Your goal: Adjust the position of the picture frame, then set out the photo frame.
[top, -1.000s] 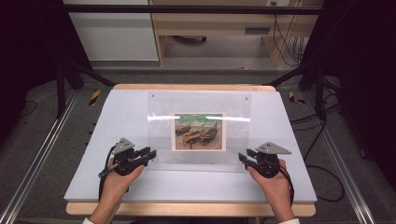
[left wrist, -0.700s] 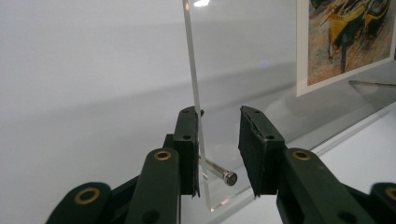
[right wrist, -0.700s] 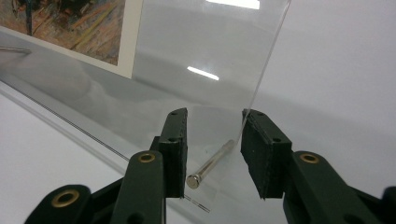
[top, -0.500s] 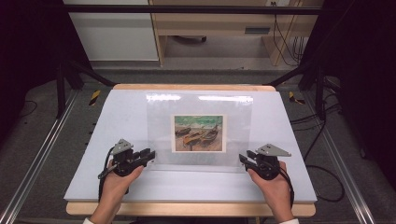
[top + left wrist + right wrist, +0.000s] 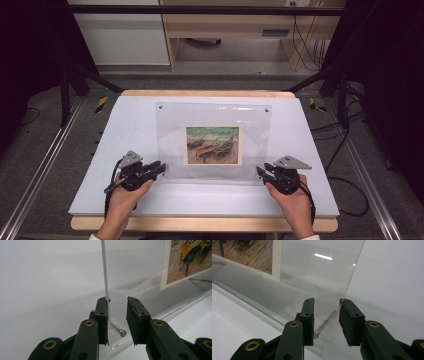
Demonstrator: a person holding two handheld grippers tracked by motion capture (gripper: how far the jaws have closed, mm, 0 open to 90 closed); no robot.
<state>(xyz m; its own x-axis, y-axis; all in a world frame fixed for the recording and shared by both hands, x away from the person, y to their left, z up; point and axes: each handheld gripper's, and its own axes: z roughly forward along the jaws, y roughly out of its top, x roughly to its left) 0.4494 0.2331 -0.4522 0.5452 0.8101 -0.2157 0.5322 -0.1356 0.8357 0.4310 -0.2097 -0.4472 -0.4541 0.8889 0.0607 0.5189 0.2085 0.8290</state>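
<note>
A clear acrylic frame (image 5: 170, 135) holding a boat picture (image 5: 212, 145) leans up from the white table (image 5: 125, 125). My left gripper (image 5: 162, 167) is at its lower left corner and my right gripper (image 5: 259, 171) at its lower right corner. In the left gripper view the sheet's edge (image 5: 105, 277) runs between the open jaws (image 5: 117, 302), against the left one, with a metal pin (image 5: 117, 329) at the base. The right gripper view has open jaws (image 5: 326, 302) around the sheet's corner (image 5: 319, 272), the edge by the right jaw, and a pin (image 5: 325, 323) between them.
The table's wooden front edge (image 5: 200, 224) lies just below the hands. Aluminium rails (image 5: 45, 165) run along both sides. Black stand legs (image 5: 67, 95) and cables (image 5: 345, 145) sit off the table, and a wooden desk (image 5: 230, 25) stands behind.
The acrylic sheet has changed tilt: its bright glare has gone and the picture sits slightly lower in view. Both hands stay at the lower corners.
</note>
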